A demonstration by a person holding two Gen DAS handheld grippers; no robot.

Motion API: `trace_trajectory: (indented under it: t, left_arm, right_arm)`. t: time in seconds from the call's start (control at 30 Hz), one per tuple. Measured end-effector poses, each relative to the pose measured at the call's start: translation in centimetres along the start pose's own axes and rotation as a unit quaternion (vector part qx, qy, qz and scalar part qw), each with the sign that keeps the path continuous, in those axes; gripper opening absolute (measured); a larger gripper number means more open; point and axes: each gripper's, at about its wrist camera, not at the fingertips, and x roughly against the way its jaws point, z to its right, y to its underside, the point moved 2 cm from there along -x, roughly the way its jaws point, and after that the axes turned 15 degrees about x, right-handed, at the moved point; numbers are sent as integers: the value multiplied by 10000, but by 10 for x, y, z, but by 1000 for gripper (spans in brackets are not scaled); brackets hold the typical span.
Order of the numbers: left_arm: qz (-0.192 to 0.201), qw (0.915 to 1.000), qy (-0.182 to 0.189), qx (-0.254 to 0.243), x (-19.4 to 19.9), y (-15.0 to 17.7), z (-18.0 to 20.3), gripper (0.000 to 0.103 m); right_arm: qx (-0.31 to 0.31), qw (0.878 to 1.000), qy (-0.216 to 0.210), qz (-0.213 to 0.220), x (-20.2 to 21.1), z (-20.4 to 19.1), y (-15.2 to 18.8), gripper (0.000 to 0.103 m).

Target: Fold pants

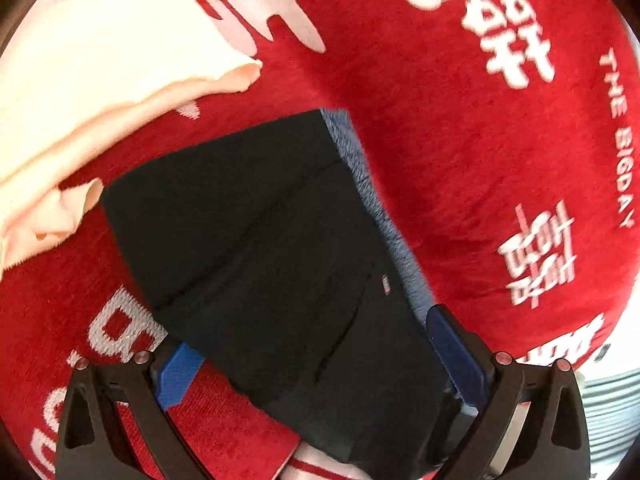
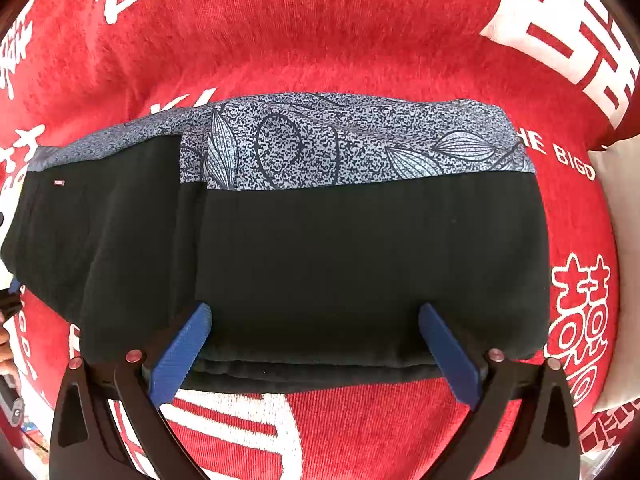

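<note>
Item: pants (image 2: pixel 360 260), black, folded into a compact oblong bundle lying flat on the red cloth (image 2: pixel 320 40); in the right wrist view we count a stacked edge of several layers along the near side. A band of blue-grey fabric printed with speckles and leaf outlines runs along the far edge; a small pale tag sits near the left end; in the left wrist view we see a long seam and a slit-like pocket line on the black face, with a fuzzy blue-grey strip along one side.

Support: red cloth with large white characters and the words "THE BIGDAY" — it covers the whole surface under the bundle.

Our left gripper (image 1: pixel 320 368): blue fingers spread wide, one on either side of the bundle's end; whether either pad touches the fabric we cannot tell.

Our right gripper (image 2: pixel 316 352): blue fingers likewise spread, their tips over the near edge of the bundle; nothing pinched.

Also present: a peach cloth (image 1: pixel 100 92), crumpled, just beside the pants' far corner; a pale cushion (image 2: pixel 620 260) at the right edge.
</note>
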Motion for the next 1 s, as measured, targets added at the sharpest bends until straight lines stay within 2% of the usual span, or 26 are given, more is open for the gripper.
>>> trace_trajectory:
  t: [0.1, 0.13, 0.17, 0.2, 0.23, 0.27, 0.33, 0.43, 0.47, 0.57, 0.7, 0.8, 0.87, 1.0]
  left_arm:
    - [84, 9989, -442, -130, -3, 2, 9, 98]
    - [138, 9980, -591, -166, -3, 3, 10, 90]
    - [233, 9959, -831, -272, -2, 4, 12, 75]
    - [317, 9935, -1025, -377, -2, 4, 13, 64]
    - [371, 9904, -1235, -490, -2, 5, 12, 44]
    - [379, 9876, -1390, -616, -2, 5, 11, 40]
    - [417, 9847, -1442, -888, 1, 8, 14, 37]
    - [635, 9705, -1718, -1565, 3, 21, 28, 35]
    - [769, 9616, -1855, -1869, 4, 29, 35, 35]
    - [1018, 9426, -2086, -2402, 5, 45, 46, 35]
    - [1248, 9161, -2242, -3083, 4, 64, 59, 35]
    - [1363, 9002, -2275, -3455, 7, 75, 67, 35]
    - [1408, 8945, -2291, -3571, 7, 78, 71, 35]
    - [1447, 8897, -2309, -3663, 6, 79, 78, 35]
  right_arm:
    - [18, 10000, 33, -52, 4, 0, -3, 103]
    - [37, 9999, 80, -79, 8, -2, -5, 103]
    - [48, 9999, 90, -73, 12, -4, -7, 102]
    - [67, 10000, 45, -33, 17, -6, -11, 101]
    - [136, 9999, -62, 29, 26, -13, -16, 99]
    - [214, 9997, -131, 59, 32, -19, -21, 98]
    - [433, 9984, -345, 119, 43, -34, -34, 95]
    - [735, 9940, -791, 158, 56, -62, -63, 93]
    - [798, 9911, -1057, 112, 58, -73, -76, 93]
    - [954, 9811, -1683, -89, 62, -109, -114, 94]
    - [1576, 9638, -2123, -353, 62, -168, -169, 96]
    - [2166, 9437, -2389, -740, 53, -230, -204, 99]
    - [2508, 9296, -2500, -1017, 46, -268, -218, 100]
    - [2877, 9136, -2460, -1488, 28, -323, -233, 100]
